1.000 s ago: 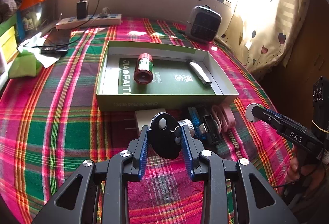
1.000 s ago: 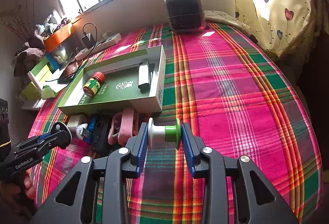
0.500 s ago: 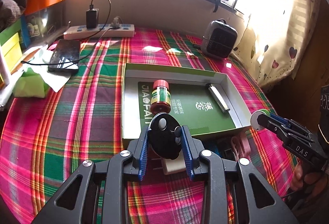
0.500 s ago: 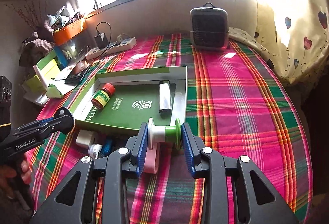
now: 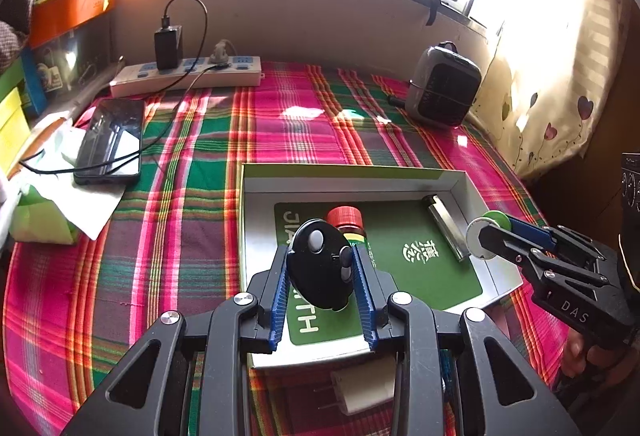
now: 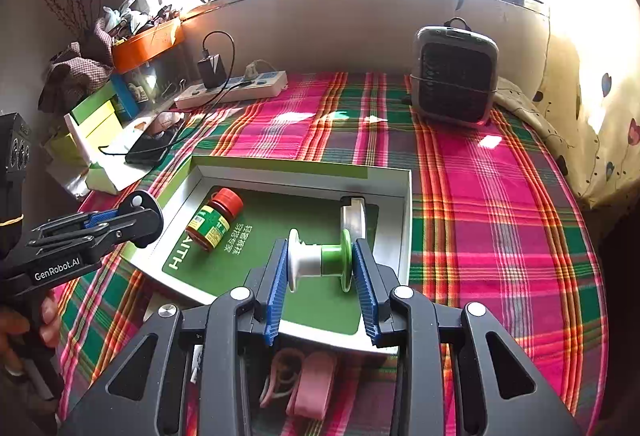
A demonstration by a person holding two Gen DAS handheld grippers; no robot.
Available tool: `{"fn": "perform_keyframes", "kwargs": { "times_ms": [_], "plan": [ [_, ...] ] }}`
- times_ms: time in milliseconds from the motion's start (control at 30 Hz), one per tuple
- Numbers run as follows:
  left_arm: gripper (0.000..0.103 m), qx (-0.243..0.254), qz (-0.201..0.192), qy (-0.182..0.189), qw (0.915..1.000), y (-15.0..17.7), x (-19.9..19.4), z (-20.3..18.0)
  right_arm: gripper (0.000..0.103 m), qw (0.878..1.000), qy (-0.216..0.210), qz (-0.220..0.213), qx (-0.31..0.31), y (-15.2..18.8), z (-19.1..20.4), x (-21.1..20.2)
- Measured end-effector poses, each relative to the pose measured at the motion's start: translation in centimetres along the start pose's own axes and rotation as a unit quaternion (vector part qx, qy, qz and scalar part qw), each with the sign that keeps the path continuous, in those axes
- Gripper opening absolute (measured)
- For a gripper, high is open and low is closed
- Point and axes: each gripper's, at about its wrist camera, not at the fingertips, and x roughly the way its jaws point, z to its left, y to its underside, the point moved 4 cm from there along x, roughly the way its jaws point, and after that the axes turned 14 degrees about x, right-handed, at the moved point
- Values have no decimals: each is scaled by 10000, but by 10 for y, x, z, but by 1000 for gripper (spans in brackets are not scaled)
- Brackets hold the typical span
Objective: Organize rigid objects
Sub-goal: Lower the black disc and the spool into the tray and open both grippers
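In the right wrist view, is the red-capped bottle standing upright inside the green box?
No. The red-capped bottle lies on its side on the floor of the green box, its cap pointing toward the far wall.

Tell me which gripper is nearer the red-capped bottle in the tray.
Left. The left gripper, holding a black remote, hangs right over the bottle. The right gripper, holding a spool, is off toward the tray's far side, by the silver lighter.
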Motion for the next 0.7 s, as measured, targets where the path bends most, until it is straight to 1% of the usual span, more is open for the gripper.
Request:
{"fn": "perform_keyframes", "kwargs": {
  "times_ms": [333,500,700],
  "plan": [
    [29,28,195,-33,9998,-12,32,9,33,9998,-38,194,-95,-12,9,37],
    [29,21,286,-40,9996,-14,44,14,33,9995,-58,254,-173,-15,15,49],
    [29,-4,345,-20,9994,-14,54,17,33,9990,16,315,-305,-17,21,63]
  ]
}}
